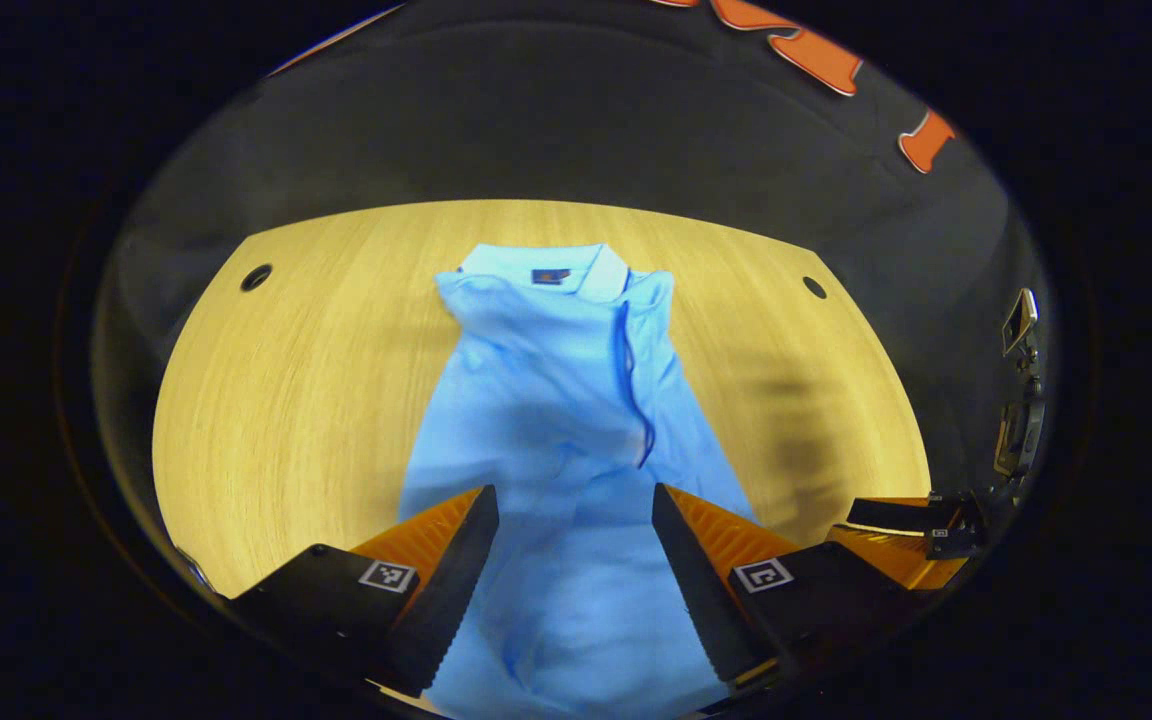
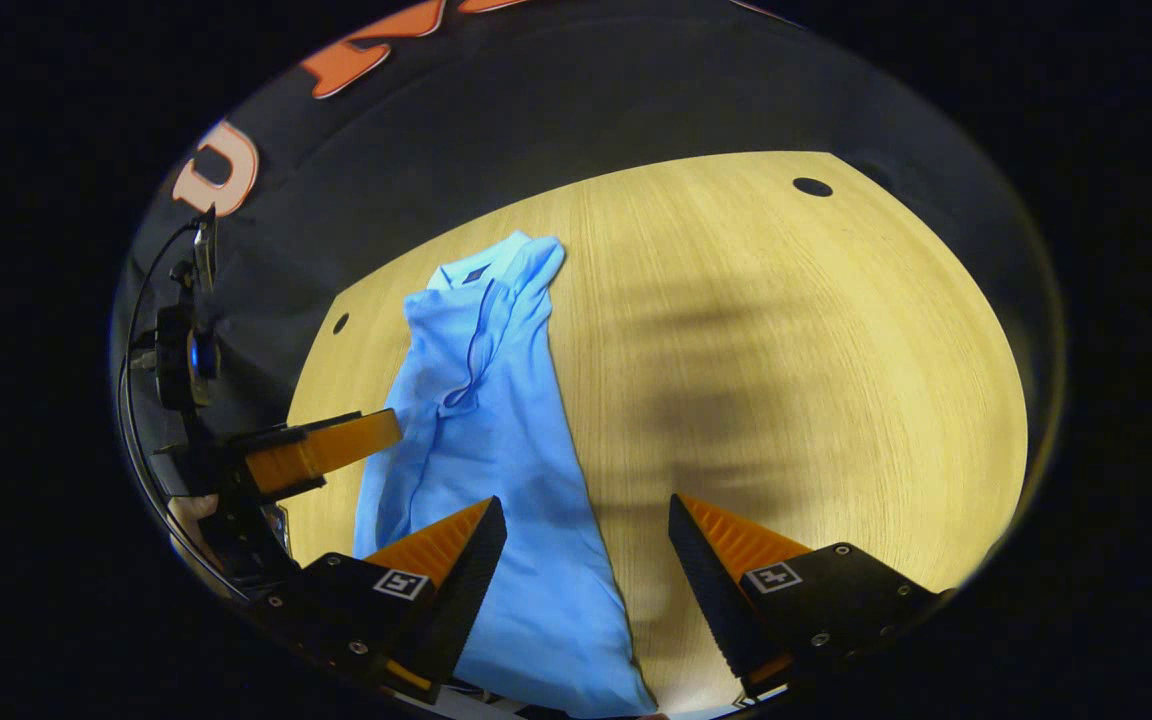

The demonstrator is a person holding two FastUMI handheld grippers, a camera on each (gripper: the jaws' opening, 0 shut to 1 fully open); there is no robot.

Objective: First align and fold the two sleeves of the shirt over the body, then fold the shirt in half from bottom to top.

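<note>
While open, hand-held gripper (image 1: 574, 500) above shirt (image 1: 556, 400)

Both grippers (image 1: 574, 590) (image 2: 586, 590) carry square tag markings, ridged jaws and visible screws.

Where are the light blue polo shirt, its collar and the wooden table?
Light blue polo shirt (image 1: 546, 400): left gripper view, middle of the body.
Collar (image 1: 576, 268): left gripper view, the collar's flat top.
Wooden table (image 2: 786, 330): right gripper view, bare top beside the shirt.

Light wooden table (image 1: 316, 400), round holes (image 1: 256, 276) near its far corners
</note>
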